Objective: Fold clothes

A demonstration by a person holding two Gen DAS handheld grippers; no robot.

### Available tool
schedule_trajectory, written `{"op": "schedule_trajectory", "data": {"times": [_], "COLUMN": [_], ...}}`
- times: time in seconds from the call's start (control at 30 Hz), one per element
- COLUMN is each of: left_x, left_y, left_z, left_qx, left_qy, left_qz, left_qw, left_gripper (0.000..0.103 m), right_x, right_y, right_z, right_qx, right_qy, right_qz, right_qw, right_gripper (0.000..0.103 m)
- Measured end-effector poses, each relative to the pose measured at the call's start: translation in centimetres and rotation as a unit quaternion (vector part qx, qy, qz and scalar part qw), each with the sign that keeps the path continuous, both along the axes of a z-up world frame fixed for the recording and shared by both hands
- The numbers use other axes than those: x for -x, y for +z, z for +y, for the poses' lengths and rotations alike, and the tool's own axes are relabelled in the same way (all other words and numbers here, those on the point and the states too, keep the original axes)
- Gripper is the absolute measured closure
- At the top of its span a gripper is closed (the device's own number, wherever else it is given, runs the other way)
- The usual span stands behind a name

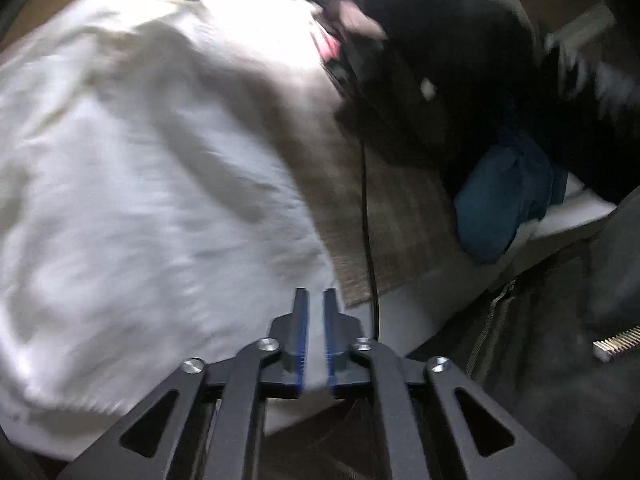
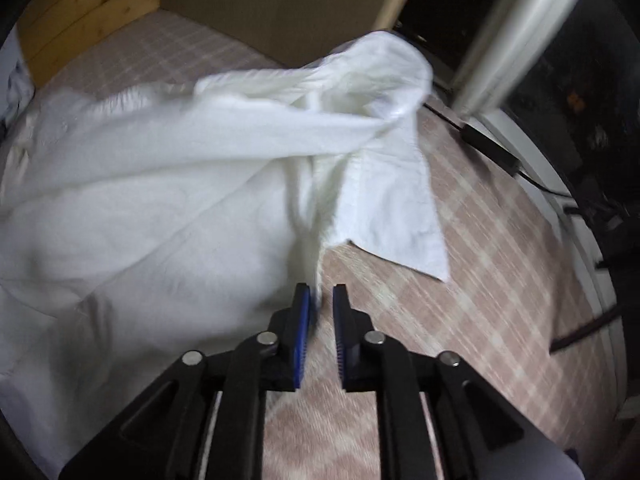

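A white shirt (image 1: 140,180) lies rumpled and fills the left of the left wrist view. My left gripper (image 1: 316,294) hovers over its right edge, jaws a narrow gap apart, with nothing pinched between them. In the right wrist view the same shirt (image 2: 160,200) lies bunched on a pink checked cover (image 2: 500,280), and a flat flap (image 2: 392,208) of it is spread to the right. My right gripper (image 2: 322,290) stands just off the shirt's hem. Its jaws are slightly apart and the cloth edge lies beside the left pad (image 2: 304,312), not clamped.
A black cable (image 1: 366,220) runs across the brownish cover beside the shirt. A blue garment (image 1: 504,200) and dark clothes (image 1: 440,60) lie at the right. A person's dark zipped jacket (image 1: 520,352) is close by. A wooden board (image 2: 88,12) and a black adapter (image 2: 488,148) border the bed.
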State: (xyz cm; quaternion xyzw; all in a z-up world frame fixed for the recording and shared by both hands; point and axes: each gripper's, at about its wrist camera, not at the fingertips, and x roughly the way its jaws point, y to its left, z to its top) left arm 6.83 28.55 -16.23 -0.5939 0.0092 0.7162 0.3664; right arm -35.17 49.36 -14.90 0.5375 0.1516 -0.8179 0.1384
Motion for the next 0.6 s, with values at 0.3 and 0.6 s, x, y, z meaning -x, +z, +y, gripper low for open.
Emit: {"op": "schedule_trajectory", "data": {"times": [0.3, 0.6], "left_x": [1.8, 10.0], "left_y": [2.6, -2.2], "left_z": [-21.5, -30.9], "left_qx": [0.116, 0.119], "left_qy": [0.222, 0.225], "left_qz": [0.071, 0.086], "left_qw": [0.9654, 0.9634], "left_gripper": [0.063, 0.055], "right_x": [-8.6, -22.9], "right_y": [6.5, 1.4], "right_z": [-6.3, -10.4], "right_qx": [0.140, 0.229], "right_qy": [0.042, 0.040], "right_qz": [0.009, -0.147], "right_qw": [0.989, 0.961], "right_gripper": [0.089, 0.084]}}
